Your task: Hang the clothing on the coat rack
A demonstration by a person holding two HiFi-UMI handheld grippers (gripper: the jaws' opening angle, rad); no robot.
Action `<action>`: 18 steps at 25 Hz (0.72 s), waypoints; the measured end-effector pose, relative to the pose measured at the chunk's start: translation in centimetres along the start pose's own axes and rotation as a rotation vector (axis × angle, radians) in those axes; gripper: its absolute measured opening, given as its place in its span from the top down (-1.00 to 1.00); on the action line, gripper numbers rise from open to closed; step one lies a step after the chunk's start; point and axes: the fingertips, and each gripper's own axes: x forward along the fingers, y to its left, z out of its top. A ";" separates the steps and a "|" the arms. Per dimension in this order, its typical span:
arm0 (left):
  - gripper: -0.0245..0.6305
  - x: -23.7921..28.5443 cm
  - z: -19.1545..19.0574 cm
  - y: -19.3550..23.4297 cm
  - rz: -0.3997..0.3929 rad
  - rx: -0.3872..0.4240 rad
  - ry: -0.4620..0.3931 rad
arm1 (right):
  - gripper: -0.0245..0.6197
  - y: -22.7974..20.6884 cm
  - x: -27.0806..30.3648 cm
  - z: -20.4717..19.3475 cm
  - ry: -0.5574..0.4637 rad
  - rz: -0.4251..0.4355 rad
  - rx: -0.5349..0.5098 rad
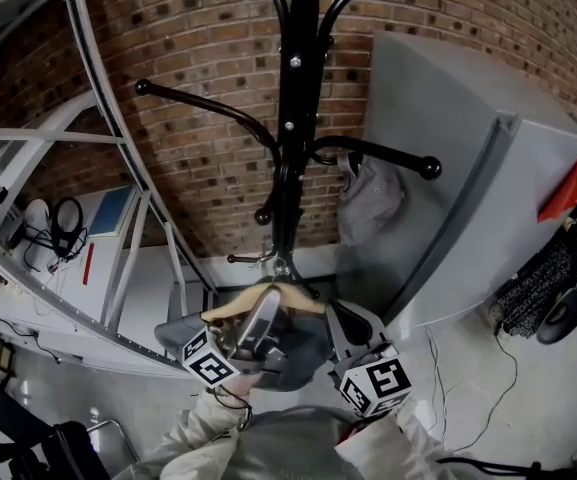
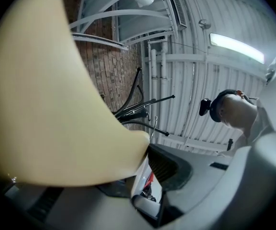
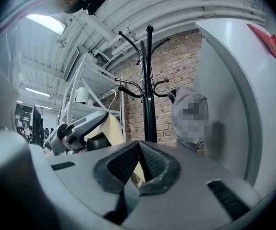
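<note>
The left claw is clamped on a wooden hanger near its neck and the right claw pinches its other arm, with the grey clothing draped below them, low before the coat rack; the step looks like the lift, which next calls for raising the hanger's hook over a free peg

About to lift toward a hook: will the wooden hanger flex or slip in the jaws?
The wooden hanger looks thick and rigid, so probably no flex. Its smooth curved face may pivot within the left gripper. The dark garment under it looks floppy and may swing.
</note>
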 end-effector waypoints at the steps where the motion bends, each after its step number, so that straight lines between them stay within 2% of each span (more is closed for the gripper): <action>1: 0.58 0.4 0.3 0.0 -0.005 0.006 -0.003 | 0.85 -0.2 0.0 0.0 -0.001 -0.001 0.000; 6: 0.58 2.3 1.8 0.2 -0.033 0.035 -0.019 | 0.85 -0.9 0.1 0.4 -0.007 -0.006 -0.010; 18: 0.58 4.8 3.6 1.5 -0.031 0.066 -0.050 | 0.85 -2.1 0.8 0.8 -0.023 0.001 -0.017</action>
